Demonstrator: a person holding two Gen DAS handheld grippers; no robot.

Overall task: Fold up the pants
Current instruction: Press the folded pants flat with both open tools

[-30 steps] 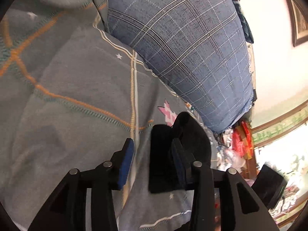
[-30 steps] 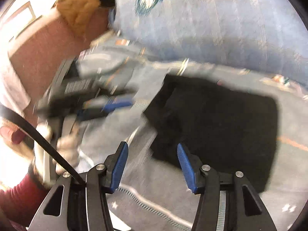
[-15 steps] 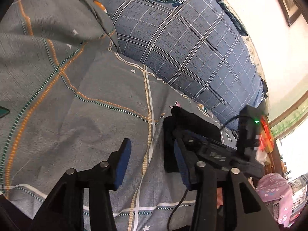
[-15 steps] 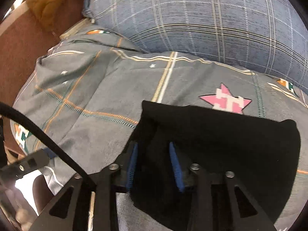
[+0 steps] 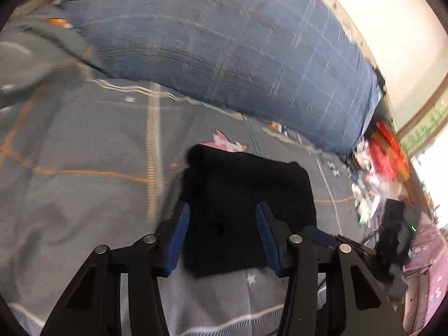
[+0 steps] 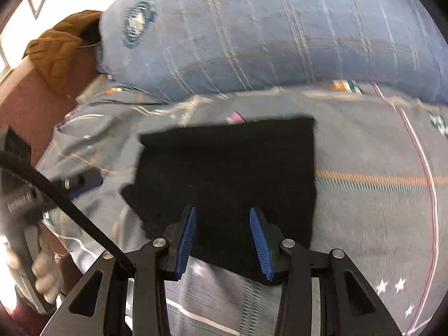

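The black knit pants (image 6: 232,176), folded into a compact near-square packet, are lying flat on the grey bedsheet with orange stitched lines and a pink star (image 6: 372,218), just in front of the large blue plaid pillow (image 6: 280,33).

Change since a second ago: in the left view the packet now shows whole where before only one edge was in frame; both views are smeared by motion.

Left gripper (image 5: 222,233): jaws have just been opening and are standing partly apart, fabric behind them, pads apparently not pressing.

Right gripper (image 6: 222,242): jaws partly open after narrowing a second ago, hovering above the packet's near edge, gripping nothing.

Judgement: folding looks essentially complete; both tools appear to be letting go.
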